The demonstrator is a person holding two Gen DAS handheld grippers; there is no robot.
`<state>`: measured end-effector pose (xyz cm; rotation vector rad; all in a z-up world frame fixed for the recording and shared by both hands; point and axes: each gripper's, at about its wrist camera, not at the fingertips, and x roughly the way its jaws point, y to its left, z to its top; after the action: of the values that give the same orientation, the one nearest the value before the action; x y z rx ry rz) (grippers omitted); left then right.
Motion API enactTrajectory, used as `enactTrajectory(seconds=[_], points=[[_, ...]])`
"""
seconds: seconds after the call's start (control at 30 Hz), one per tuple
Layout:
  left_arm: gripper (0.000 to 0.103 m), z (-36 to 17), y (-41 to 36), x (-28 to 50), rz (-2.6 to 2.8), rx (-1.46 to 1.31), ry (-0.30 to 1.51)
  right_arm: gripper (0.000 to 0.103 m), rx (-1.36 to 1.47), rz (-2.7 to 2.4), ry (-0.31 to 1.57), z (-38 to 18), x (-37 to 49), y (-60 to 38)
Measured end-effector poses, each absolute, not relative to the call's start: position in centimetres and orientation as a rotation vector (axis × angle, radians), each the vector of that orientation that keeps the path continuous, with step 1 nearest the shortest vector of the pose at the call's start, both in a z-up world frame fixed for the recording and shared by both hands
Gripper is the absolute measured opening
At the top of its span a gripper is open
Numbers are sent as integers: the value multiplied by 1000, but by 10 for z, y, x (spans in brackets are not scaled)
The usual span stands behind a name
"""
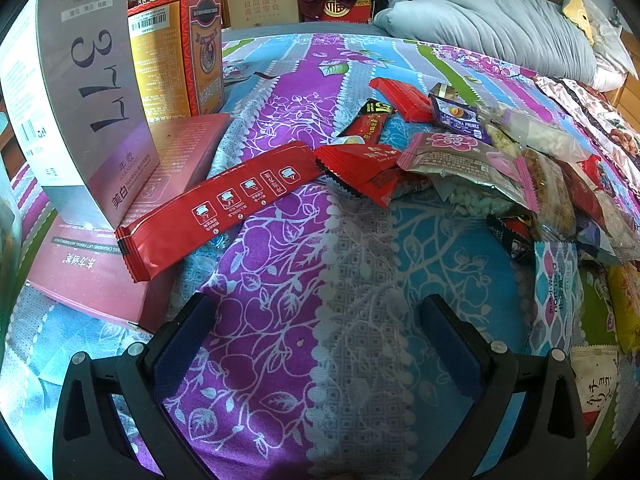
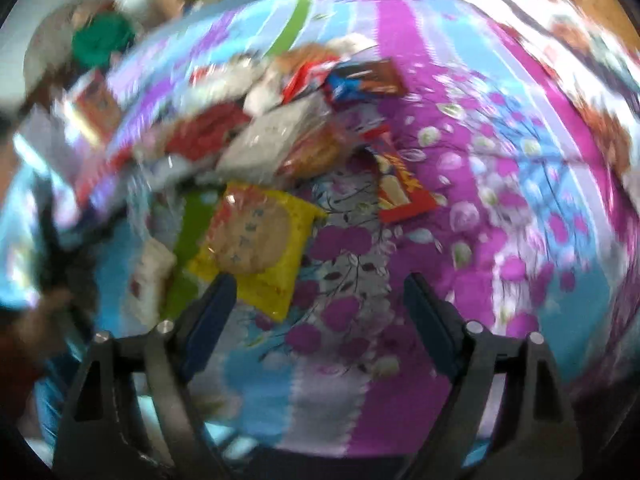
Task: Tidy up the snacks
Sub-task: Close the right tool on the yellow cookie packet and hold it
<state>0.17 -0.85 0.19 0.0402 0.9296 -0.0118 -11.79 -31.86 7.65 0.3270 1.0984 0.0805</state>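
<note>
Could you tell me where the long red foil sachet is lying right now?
In the left wrist view, the long red foil sachet lies left of centre, propped on the flat pink box.

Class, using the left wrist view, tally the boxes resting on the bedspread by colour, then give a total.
White box: 1
Orange box: 1
Pink boxes: 2
Total: 4
</note>
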Motion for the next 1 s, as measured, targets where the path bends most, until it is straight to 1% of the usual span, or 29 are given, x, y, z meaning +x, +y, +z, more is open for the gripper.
enactTrajectory(seconds=[0.03, 0.07, 0.23, 0.4, 0.43, 0.53, 0.6, 0.73, 0.9, 1.0], points=[[103, 2, -8, 2, -12, 40, 930, 91, 374, 67, 1083, 78, -120, -315], [103, 2, -9, 2, -12, 40, 930, 92, 393, 46, 1078, 78, -120, -310], [103, 2, -8, 2, -12, 39, 929, 92, 417, -75, 1092, 59, -92, -268], [103, 2, -8, 2, -12, 39, 929, 92, 299, -145, 1127, 36, -76, -245], [103, 2, -8, 2, -12, 39, 929, 90, 271, -142, 1124, 35, -75, -244], [103, 2, -7, 2, -12, 39, 929, 75, 225, -117, 1110, 38, -83, -249], [103, 2, -7, 2, -13, 38, 929, 74, 241, -66, 1104, 42, -91, -256], [103, 2, -7, 2, -12, 39, 929, 73, 186, 38, 1064, 54, -106, -262], [103, 2, -8, 2, -12, 39, 929, 74, 176, 71, 1114, 37, -105, -280], [103, 2, -8, 2, -12, 39, 929, 75, 181, 83, 1106, 36, -108, -281]])
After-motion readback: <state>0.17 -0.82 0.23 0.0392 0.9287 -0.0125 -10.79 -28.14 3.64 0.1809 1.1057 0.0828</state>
